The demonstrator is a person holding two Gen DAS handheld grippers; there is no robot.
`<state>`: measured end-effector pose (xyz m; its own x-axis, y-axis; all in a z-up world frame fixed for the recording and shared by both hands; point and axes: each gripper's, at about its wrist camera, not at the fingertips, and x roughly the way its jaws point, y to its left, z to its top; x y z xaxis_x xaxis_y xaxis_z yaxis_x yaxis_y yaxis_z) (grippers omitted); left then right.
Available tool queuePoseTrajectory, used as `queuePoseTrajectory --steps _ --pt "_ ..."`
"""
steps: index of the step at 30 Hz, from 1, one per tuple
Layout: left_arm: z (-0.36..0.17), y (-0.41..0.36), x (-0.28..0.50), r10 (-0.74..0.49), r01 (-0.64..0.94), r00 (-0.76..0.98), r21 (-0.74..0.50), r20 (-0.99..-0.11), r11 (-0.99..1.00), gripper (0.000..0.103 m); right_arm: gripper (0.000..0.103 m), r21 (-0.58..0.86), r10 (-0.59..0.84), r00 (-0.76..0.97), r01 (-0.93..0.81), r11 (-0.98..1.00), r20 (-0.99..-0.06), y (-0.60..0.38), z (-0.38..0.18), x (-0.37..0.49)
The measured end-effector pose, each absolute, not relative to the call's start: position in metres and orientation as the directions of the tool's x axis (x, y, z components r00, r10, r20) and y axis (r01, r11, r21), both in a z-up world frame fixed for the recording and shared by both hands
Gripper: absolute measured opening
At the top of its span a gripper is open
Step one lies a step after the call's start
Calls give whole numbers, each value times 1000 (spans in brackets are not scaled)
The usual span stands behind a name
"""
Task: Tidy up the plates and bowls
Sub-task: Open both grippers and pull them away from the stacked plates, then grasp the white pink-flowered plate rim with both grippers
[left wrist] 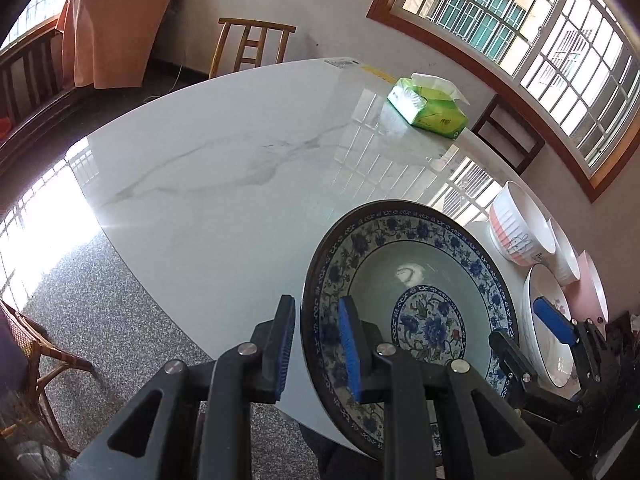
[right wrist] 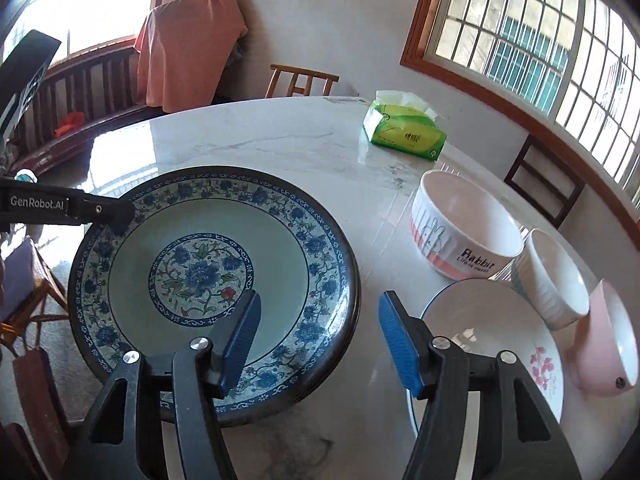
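A large blue-and-white floral plate (left wrist: 420, 272) (right wrist: 280, 240) lies near the front edge of the marble table (left wrist: 220, 180) (right wrist: 260, 140). My left gripper (left wrist: 318, 344) is shut on its left rim, one pad inside and one outside; the right wrist view shows its tip (right wrist: 116, 216) on that rim. My right gripper (right wrist: 316, 332) (left wrist: 532, 336) is open, straddling the plate's right rim, touching nothing. To the right are a white plate with a pink flower (right wrist: 500, 320) (left wrist: 554, 360), a rabbit bowl (right wrist: 464, 216) (left wrist: 516, 220), a white bowl (right wrist: 552, 276) and a pink bowl (right wrist: 604, 344).
A green tissue pack (left wrist: 428, 108) (right wrist: 404, 132) sits at the far right of the table. Wooden chairs stand at the far side (left wrist: 252, 44) and by the window (right wrist: 544, 188). A rattan chair (left wrist: 36, 352) is at the left on the speckled floor.
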<state>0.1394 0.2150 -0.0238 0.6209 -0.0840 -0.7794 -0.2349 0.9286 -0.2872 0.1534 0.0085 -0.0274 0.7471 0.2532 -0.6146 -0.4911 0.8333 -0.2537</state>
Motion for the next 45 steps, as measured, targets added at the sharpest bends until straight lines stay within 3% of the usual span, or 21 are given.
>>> queuePoseTrajectory --steps 1,4,11,16,20,23,30,45 --pt "-23 215 139 -80 -239 622 -285 -779 928 23 71 -315 224 778 -474 822 -587 12 -28 149" --pt "-19 216 135 -66 -253 633 -288 -771 924 23 73 -386 184 822 -435 814 -538 12 -26 141" --pt "10 192 110 38 -229 693 -170 -720 958 23 73 -53 286 797 -368 928 -532 -78 -1 134" --pt "24 148 101 -58 -101 702 -180 -710 979 23 73 99 248 832 -229 968 -496 -168 -4 121" --pt "32 99 110 -149 31 677 -175 -720 984 23 69 139 172 820 -114 984 -546 -220 -24 127" --pt "35 68 129 -277 135 634 -249 -722 959 23 64 253 221 785 -86 964 -578 -245 -37 137" --pt "24 23 198 -413 198 504 -364 -758 910 24 56 348 304 758 -109 931 -576 -252 -43 153" --pt "-19 -15 252 -314 194 441 -252 -841 948 24 55 435 377 675 -92 896 -634 -255 -56 191"
